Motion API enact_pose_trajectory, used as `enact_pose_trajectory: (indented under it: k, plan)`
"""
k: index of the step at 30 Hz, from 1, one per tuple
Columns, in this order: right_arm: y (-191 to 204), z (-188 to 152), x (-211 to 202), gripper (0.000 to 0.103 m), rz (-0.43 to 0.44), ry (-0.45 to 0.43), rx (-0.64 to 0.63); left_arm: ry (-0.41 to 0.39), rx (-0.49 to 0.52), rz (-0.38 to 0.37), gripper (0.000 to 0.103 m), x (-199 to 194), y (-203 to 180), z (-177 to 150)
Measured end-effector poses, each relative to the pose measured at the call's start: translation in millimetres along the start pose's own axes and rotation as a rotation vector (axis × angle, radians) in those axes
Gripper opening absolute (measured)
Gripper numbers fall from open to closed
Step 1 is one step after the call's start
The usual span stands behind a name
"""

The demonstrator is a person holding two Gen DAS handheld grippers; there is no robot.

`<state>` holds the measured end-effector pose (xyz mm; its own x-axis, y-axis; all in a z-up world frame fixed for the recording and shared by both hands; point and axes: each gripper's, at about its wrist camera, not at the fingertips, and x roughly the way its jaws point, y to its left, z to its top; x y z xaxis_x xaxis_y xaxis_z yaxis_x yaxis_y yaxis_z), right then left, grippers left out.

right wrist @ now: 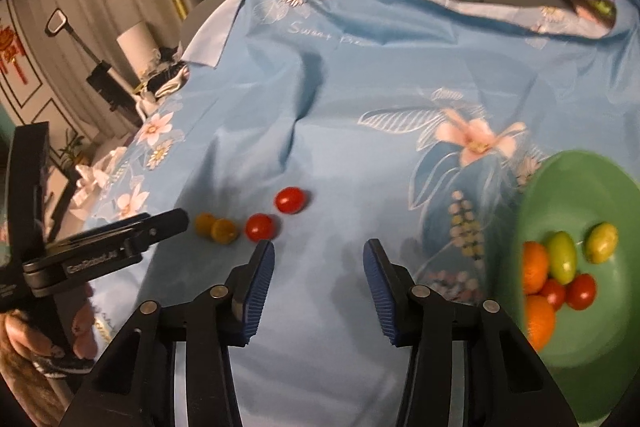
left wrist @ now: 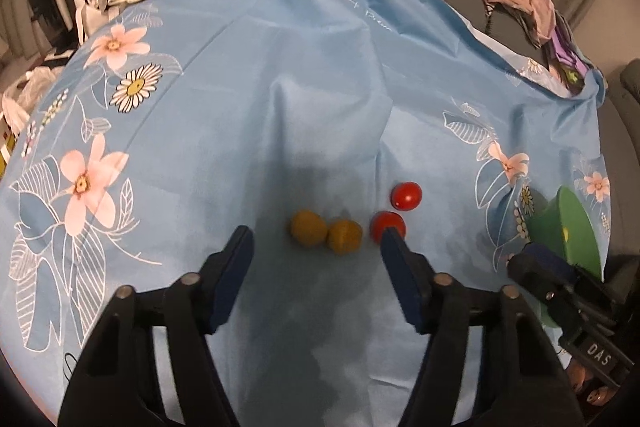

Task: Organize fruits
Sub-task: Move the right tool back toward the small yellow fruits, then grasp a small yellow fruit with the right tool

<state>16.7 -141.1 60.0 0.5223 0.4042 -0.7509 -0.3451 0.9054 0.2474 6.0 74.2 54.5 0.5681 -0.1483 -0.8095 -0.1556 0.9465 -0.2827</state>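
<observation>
Low centre of the left wrist view, 4 loose fruits sit on the blue cloth (left wrist: 320, 99): two yellow fruits (left wrist: 326, 234) touching side by side, a red tomato (left wrist: 387, 225) just right of them, a 2nd tomato (left wrist: 406, 195) just beyond it. They look like the leftovers, still to be sorted.

The left gripper (left wrist: 316, 239) points down at them w/ jaws apart, nothing between the pads. The yellow pair sits in the gap between its fingertips; the right fingertip overlaps the near tomato in view, contact can't be told. Prob. lined up that way to take a yellow one next.

The right gripper (right wrist: 318, 259) is also released, jaws apart over bare cloth, empty. In the right wrist view it sits between the loose fruits, left of centre, and the green plate (right wrist: 560, 187) at the right edge, so it seems placed to shuttle btwn the two.

Plate contents, lower right of that view: two orange fruits (right wrist: 536, 267), two green-yellow fruits (right wrist: 562, 257), two red tomatoes (right wrist: 580, 291), bunched together toward the near-left side. Rest of the plate is bare, room for the 4 left.

Far right of the left view, only the plate's rim shows behind the other gripper. Risk, as I judge it: round fruit on soft cloth may roll when nudged.
</observation>
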Motion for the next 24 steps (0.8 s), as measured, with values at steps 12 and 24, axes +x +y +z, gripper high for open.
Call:
enact_pose_trajectory:
  k: [12,24]
  plan:
    - [27.4,34.7,63.6,0.035,0.136,0.212,0.135,0.044,0.033,0.048,0.030,8.3,4.8,1.8]
    - [46.9,29.9,110.0,0.035,0.149,0.312,0.248,-0.022,0.044,0.150,0.031,-13.0,20.0,7.1]
